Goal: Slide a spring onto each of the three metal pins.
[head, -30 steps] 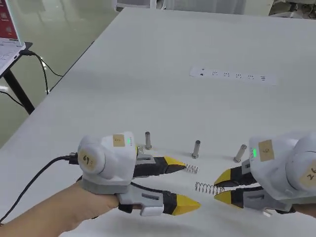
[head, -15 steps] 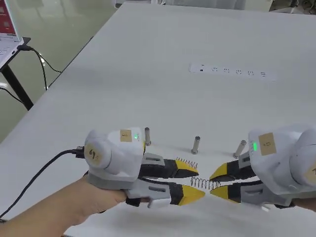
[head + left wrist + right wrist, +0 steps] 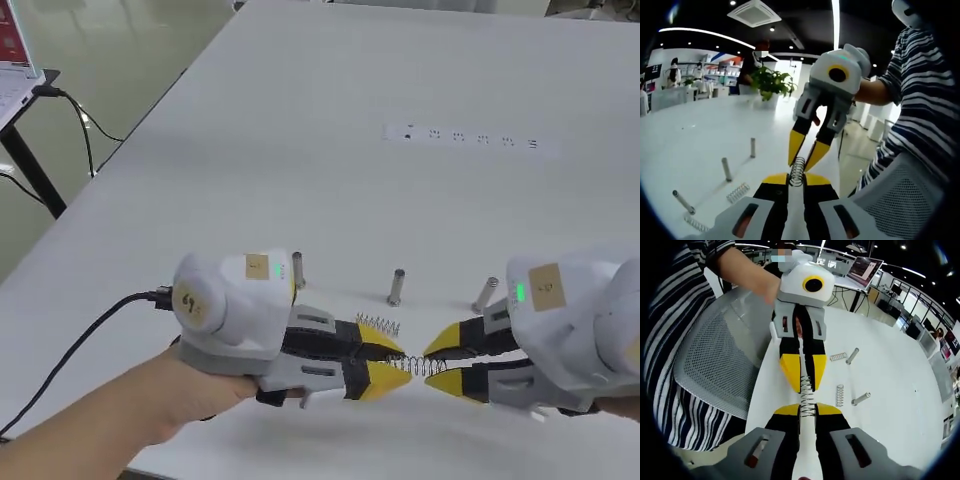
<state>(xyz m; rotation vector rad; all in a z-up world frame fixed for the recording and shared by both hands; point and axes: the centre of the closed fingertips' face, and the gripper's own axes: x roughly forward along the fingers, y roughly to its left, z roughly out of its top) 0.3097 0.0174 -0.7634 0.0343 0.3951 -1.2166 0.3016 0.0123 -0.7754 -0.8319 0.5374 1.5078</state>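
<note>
The white table (image 3: pixel 300 130) is sitting in a bright room, with a power strip (image 3: pixel 470 142) lying far back. I am pinching one spring (image 3: pixel 415 364) at both ends with my left gripper (image 3: pixel 398 360) and right gripper (image 3: pixel 429 362), in front of three standing metal pins (image 3: pixel 396 286).

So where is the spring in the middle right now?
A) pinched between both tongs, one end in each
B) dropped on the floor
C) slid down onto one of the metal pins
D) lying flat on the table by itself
A: the spring stretches between the two, one end pinched in the left tongs and the other end in the right tongs.
</note>
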